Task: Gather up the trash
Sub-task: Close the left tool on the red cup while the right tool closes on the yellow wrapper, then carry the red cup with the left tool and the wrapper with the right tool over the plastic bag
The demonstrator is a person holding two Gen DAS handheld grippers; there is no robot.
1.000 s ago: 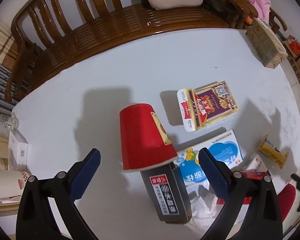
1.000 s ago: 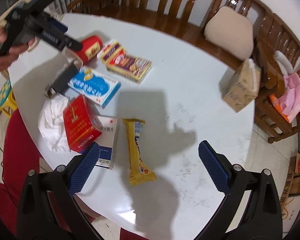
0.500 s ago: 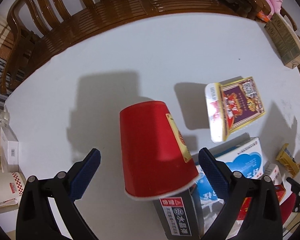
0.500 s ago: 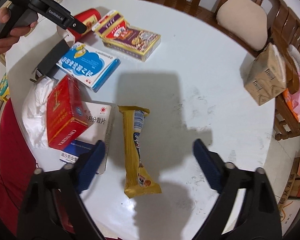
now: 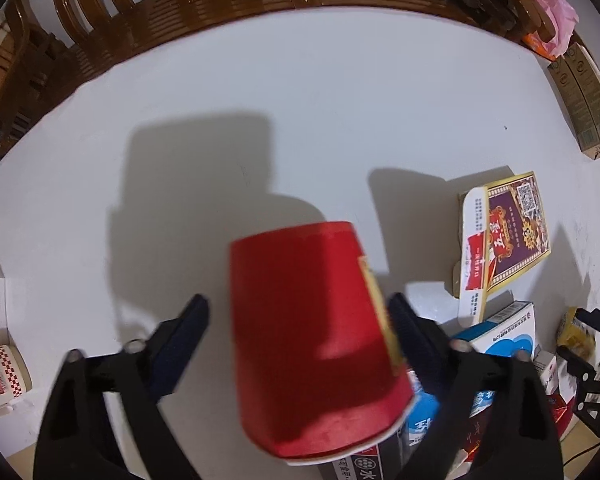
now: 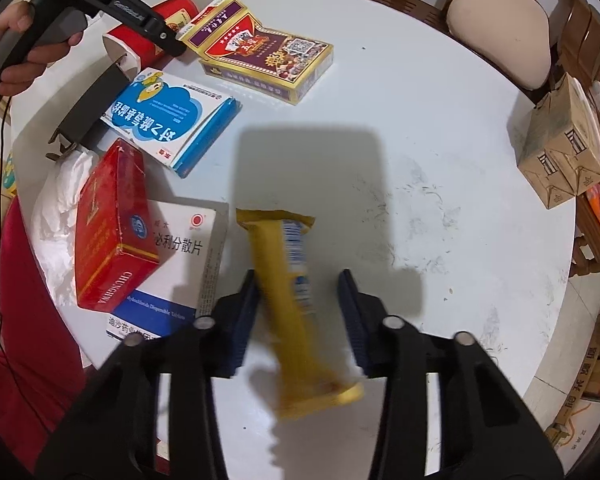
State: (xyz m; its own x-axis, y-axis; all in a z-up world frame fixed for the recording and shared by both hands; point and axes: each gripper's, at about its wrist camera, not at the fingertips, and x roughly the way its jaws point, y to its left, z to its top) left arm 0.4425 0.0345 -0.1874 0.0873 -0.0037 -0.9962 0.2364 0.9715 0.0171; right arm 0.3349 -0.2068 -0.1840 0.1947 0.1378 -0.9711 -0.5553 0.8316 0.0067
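The cup (image 5: 312, 344) lay on its side near the table's (image 5: 340, 100) edge, its rim resting on the dark box (image 6: 90, 110), with the left gripper (image 5: 296, 320) straddling it. Just beyond the cup lay the playing-card box (image 6: 266, 60). Beside the cup, toward the table's middle, the medicine box (image 6: 172, 116) leaned on the dark box. Farther from the cup, the cigarette pack (image 6: 110, 224) sat on the tablet box (image 6: 180, 276), tissue (image 6: 60, 200) just beside it. The snack wrapper (image 6: 296, 308) lay next to the tablet box, between the right gripper's (image 6: 298, 304) fingers. Well apart from the cup, at the far edge, stood a carton (image 6: 560, 148).
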